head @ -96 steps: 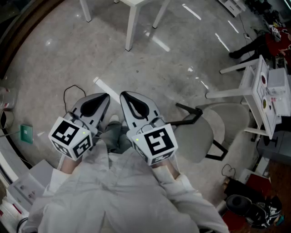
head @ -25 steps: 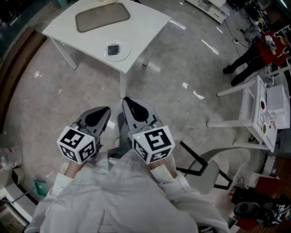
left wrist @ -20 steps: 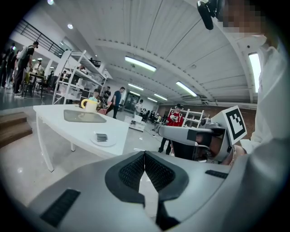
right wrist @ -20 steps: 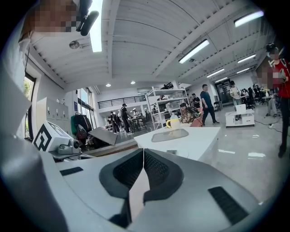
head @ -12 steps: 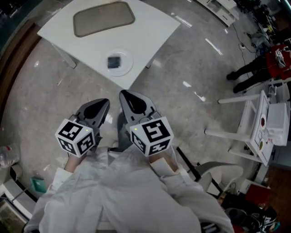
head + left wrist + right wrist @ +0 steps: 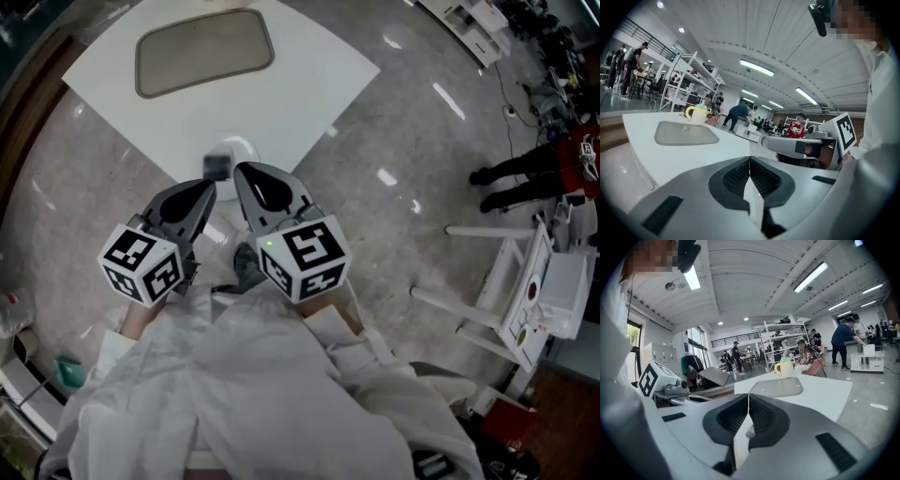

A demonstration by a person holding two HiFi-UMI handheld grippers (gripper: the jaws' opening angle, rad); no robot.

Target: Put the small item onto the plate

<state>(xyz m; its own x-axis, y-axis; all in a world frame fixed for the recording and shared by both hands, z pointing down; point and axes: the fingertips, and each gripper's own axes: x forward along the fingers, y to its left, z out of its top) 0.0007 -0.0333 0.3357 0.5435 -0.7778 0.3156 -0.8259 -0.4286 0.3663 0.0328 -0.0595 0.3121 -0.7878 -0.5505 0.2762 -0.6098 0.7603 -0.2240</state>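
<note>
A white plate (image 6: 240, 147) lies near the closest corner of the white table (image 6: 300, 84) in the head view. On it rests a small dark square item (image 6: 217, 167), blurred and partly hidden behind the gripper tips. My left gripper (image 6: 207, 188) and right gripper (image 6: 241, 170) are held side by side just short of that corner, above the floor. Each has its jaws pressed together with nothing between them, as the left gripper (image 6: 749, 159) and right gripper (image 6: 748, 397) show in their own views. Neither touches the plate or the item.
A grey tray (image 6: 204, 52) sits farther back on the table, with a yellow-handled cup (image 6: 697, 114) beyond it. White stands (image 6: 525, 272) and a person in red (image 6: 572, 155) are on the right. Shelving and several people fill the hall behind.
The table has come steadily closer, from out of sight to just ahead of the tips. The plate now sits right at the gripper tips. Both grippers stay shut and side by side.
</note>
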